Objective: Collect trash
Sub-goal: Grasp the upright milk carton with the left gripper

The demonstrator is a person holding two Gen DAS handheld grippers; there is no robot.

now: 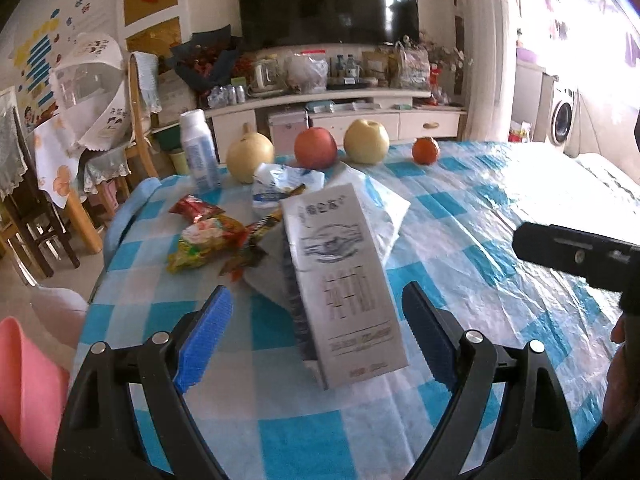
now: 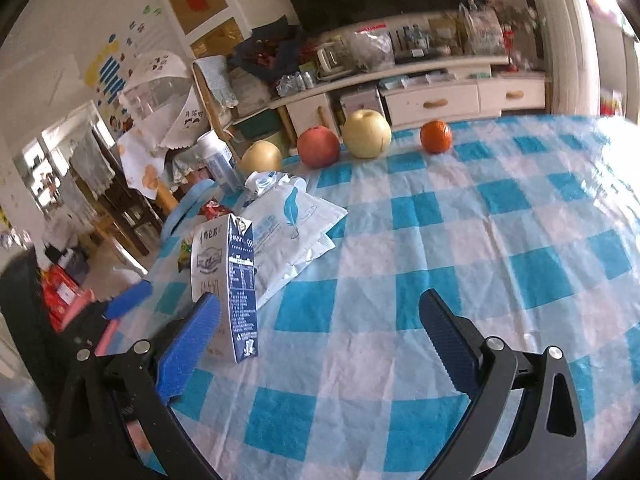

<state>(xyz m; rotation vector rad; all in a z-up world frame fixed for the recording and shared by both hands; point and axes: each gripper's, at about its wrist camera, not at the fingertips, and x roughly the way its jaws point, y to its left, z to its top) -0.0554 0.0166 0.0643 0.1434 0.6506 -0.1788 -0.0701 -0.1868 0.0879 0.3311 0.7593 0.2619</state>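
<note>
A grey-white milk carton (image 1: pixel 344 280) stands upright on the blue-checked tablecloth (image 1: pixel 480 240), between and just beyond my left gripper's (image 1: pixel 316 312) open fingers. Behind it lie a white plastic bag (image 1: pixel 380 208), a crumpled white-blue wrapper (image 1: pixel 280 184), red and yellow snack wrappers (image 1: pixel 208 236) and a white bottle (image 1: pixel 198 152). In the right wrist view the carton (image 2: pixel 228 280) stands at the left, beside the left finger of my open, empty right gripper (image 2: pixel 320 308). The white bag (image 2: pixel 292 224) lies behind it.
A pear (image 1: pixel 250 156), a red apple (image 1: pixel 316 148), a yellow apple (image 1: pixel 366 140) and an orange (image 1: pixel 426 150) line the table's far edge. A pink bin (image 1: pixel 24 380) sits low at the left. Chairs and a TV cabinet stand beyond the table.
</note>
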